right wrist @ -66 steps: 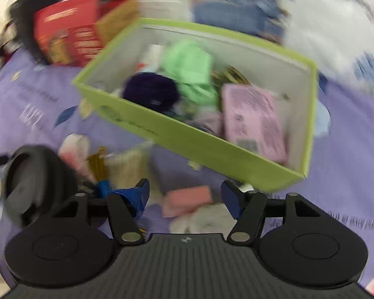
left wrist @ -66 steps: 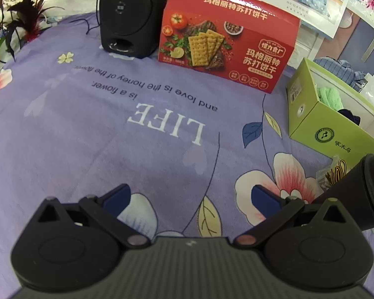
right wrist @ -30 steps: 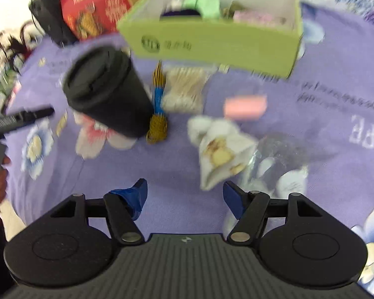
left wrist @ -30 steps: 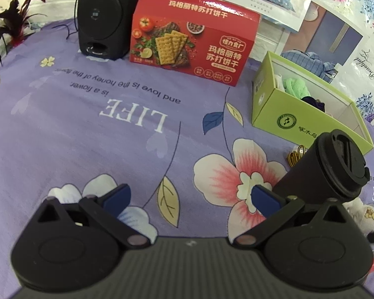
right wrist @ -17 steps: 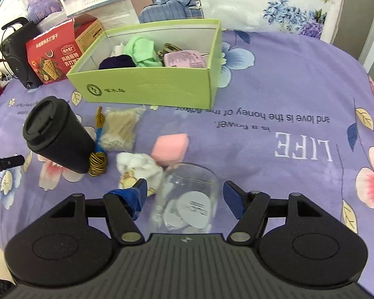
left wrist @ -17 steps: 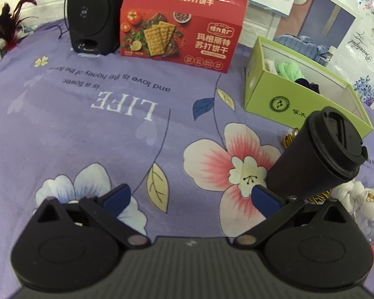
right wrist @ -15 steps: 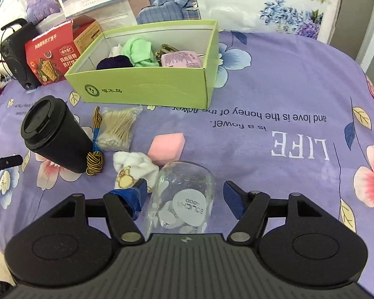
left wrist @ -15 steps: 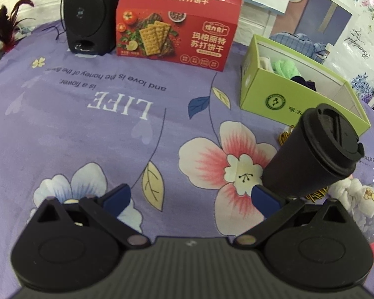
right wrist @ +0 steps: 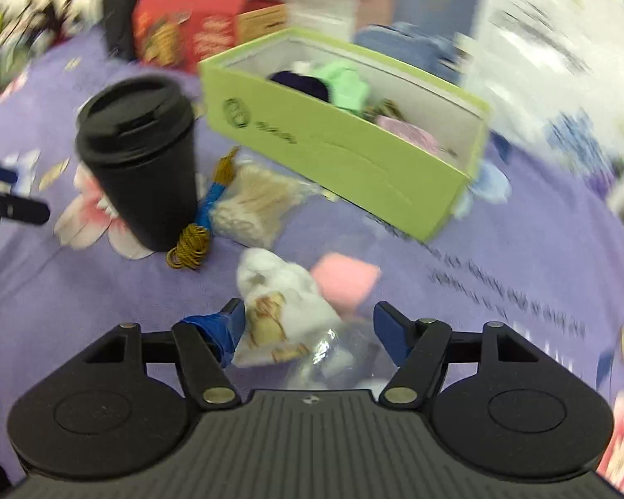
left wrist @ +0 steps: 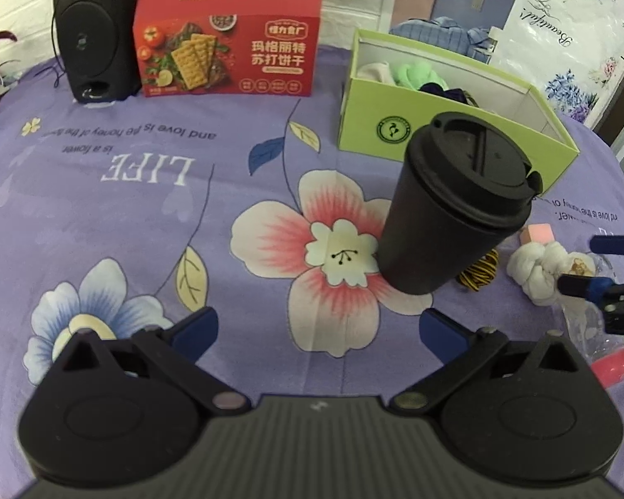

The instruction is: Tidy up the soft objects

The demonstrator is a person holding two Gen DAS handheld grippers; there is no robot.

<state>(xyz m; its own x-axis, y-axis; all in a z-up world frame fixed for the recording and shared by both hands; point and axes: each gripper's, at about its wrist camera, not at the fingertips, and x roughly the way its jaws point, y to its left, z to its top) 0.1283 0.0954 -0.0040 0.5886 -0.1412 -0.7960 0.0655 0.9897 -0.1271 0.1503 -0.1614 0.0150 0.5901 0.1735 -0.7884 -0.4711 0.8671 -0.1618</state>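
Motion blur smears the green box [right wrist: 353, 158]; its contents are indistinct.

Ahead of our left gripper [left wrist: 316, 328], a matt black plastic cup [left wrist: 453, 212] stands on smooth printed purple cloth [left wrist: 104, 216]. Between our right gripper's [right wrist: 308, 324] fingers we see soft white knotted fabric [right wrist: 283, 295] against crinkly clear plastic [right wrist: 333, 357]; beyond, a matt green cardboard box [right wrist: 337, 154].
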